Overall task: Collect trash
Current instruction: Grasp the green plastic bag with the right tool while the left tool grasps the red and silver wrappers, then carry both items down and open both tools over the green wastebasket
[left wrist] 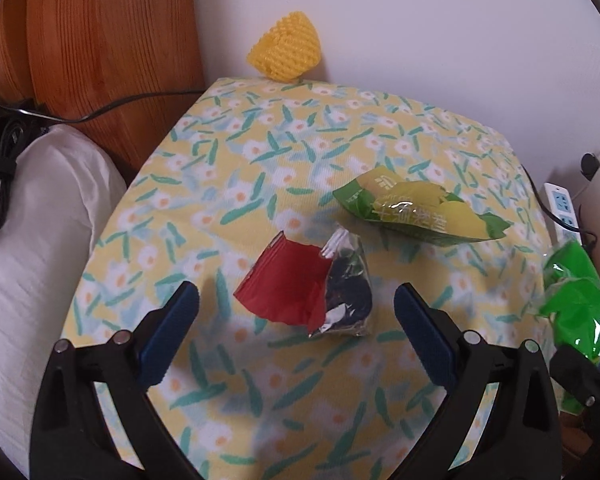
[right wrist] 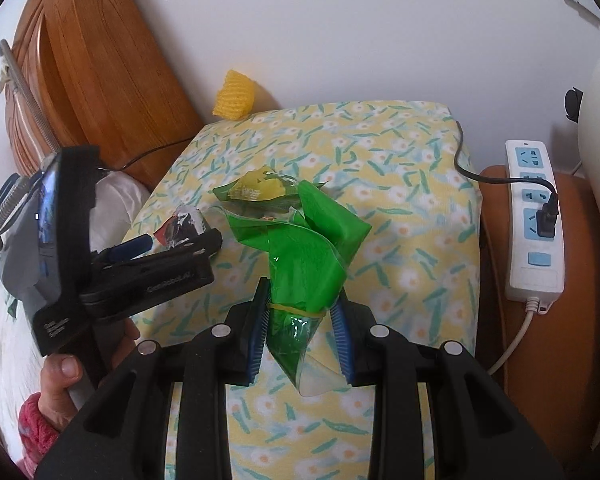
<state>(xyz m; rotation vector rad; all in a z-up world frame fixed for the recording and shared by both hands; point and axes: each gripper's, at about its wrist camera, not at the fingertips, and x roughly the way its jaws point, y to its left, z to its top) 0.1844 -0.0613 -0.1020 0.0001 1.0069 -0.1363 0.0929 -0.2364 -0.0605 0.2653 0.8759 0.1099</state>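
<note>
A red and silver torn wrapper [left wrist: 304, 290] lies on the flowered tablecloth [left wrist: 260, 152], between the fingers of my left gripper [left wrist: 296, 300], which is open just above the cloth. A green and yellow snack bag [left wrist: 420, 210] lies behind it to the right. A yellow foam net [left wrist: 286, 46] sits at the table's far edge against the wall. My right gripper [right wrist: 302, 332] is shut on a green plastic bag [right wrist: 304, 252] tied with a rubber band and holds it above the table. The left gripper [right wrist: 172, 246] shows at left in the right wrist view.
A wooden headboard [left wrist: 112, 52] and a white pillow [left wrist: 32, 248] stand left of the table. A white power strip [right wrist: 534, 216] with a black plug lies on a brown seat to the right. A black cable [left wrist: 132, 102] runs along the headboard.
</note>
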